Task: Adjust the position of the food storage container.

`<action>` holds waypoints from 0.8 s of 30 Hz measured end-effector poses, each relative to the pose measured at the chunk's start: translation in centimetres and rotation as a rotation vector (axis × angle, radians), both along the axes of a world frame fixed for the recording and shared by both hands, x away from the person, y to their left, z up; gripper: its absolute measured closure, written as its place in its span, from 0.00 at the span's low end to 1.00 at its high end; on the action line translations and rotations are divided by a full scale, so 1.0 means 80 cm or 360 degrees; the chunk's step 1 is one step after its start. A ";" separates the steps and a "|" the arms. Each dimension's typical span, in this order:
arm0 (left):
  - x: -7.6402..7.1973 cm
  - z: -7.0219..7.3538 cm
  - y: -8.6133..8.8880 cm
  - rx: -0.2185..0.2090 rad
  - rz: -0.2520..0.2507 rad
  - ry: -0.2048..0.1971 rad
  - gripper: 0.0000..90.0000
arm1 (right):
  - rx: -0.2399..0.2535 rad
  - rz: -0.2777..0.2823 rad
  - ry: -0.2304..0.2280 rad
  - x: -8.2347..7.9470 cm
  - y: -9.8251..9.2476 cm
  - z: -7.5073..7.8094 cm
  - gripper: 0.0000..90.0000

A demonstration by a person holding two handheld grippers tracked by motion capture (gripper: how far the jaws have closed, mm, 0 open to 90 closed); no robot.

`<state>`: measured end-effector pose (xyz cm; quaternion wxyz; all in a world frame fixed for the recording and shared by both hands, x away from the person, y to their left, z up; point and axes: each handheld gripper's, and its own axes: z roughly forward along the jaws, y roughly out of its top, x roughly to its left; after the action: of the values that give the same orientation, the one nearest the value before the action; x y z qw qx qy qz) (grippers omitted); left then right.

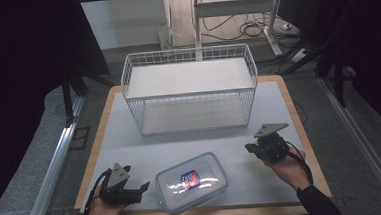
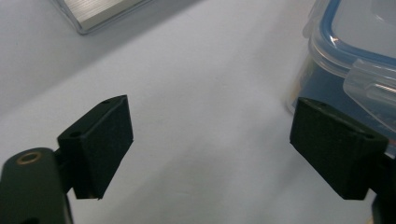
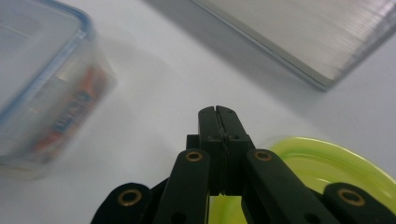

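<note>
My left tongs (image 2: 210, 149) gape beside the lidded box (image 2: 348, 56), gripping nothing; I'd square them on its wall before closing. Right tongs (image 3: 218, 116) shut, empty.

Clear blue-rimmed box (image 1: 192, 183), white wire basket (image 1: 190, 87), yellow-green disc (image 3: 327, 168) under black right tongs (image 3: 218, 114).

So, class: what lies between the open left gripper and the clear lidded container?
Nothing: in the high view, bare table mat separates the left gripper from the container.
</note>
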<state>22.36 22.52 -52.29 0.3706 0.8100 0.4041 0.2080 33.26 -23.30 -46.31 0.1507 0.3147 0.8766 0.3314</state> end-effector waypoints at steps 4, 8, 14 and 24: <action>-0.005 0.004 -0.001 -0.0003 -0.0001 0.0026 0.26 | 0.0088 0.0023 -0.0008 -0.017 0.008 -0.002 1.00; -0.022 0.010 -0.008 -0.0050 -0.0081 0.0076 0.50 | 0.0149 0.0072 0.0016 -0.045 0.016 -0.017 1.00; -0.047 0.005 -0.029 -0.0013 -0.0219 0.0176 0.74 | 0.0186 0.0116 0.0095 -0.073 0.022 -0.035 1.00; -0.051 -0.001 -0.064 0.0041 -0.0296 0.0255 0.84 | 0.0178 0.0253 0.0135 -0.100 0.051 -0.047 1.00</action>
<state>18.30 17.42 -52.39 0.3444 0.8627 0.3528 0.1126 25.29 -19.26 -50.04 0.0690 0.2657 0.8845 0.3771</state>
